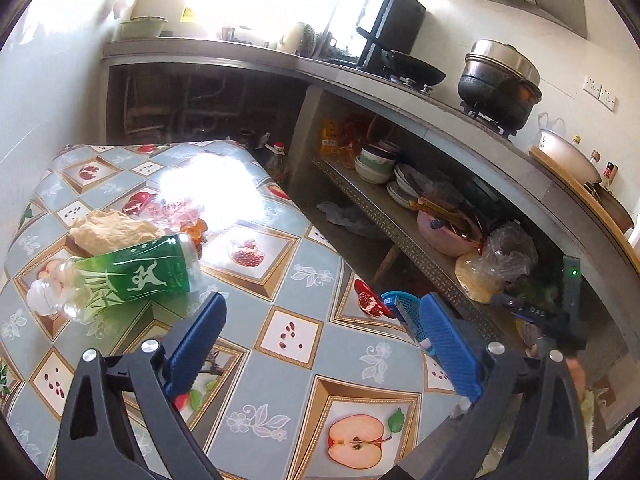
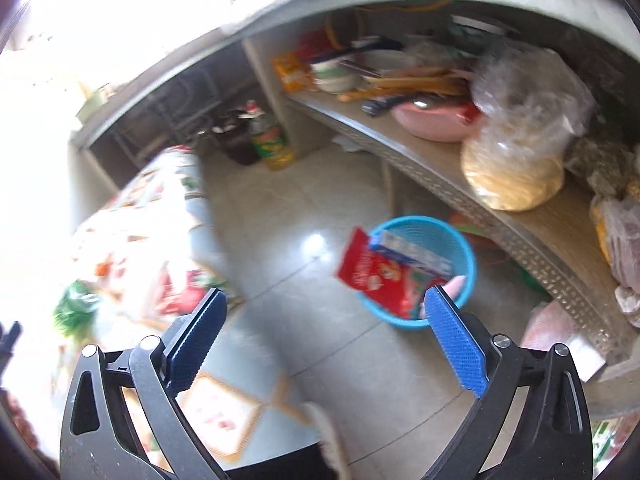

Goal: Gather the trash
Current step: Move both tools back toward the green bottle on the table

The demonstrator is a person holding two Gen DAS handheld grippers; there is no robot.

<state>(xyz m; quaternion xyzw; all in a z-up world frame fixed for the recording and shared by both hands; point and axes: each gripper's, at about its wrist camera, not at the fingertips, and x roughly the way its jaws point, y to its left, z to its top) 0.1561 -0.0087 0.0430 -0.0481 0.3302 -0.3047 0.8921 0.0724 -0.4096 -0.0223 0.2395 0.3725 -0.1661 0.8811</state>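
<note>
- The left gripper [image 1: 322, 312] hangs released over the table [image 1: 304, 280], nothing between its blue pads.
- The right gripper [image 2: 326, 308] is spread wide too, empty, above the floor [image 2: 280, 220].
- A green-labelled bottle [image 1: 120, 280] lies on its side on the table, touching a crumpled paper wad [image 1: 112, 232].
- A red packet [image 2: 376, 276] and a blue-and-white box [image 2: 412, 254] show at the blue basket [image 2: 466, 248] on the floor.
- Farther off, a shelf [image 2: 520, 216] holds bowls and bags.

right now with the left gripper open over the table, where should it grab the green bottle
Grip the green bottle across its labelled middle, coming down from above. It lies on its side on the table, cap end toward the left, so the left gripper should close across the round body, not along it. Crumpled paper crowds the far side.
</note>
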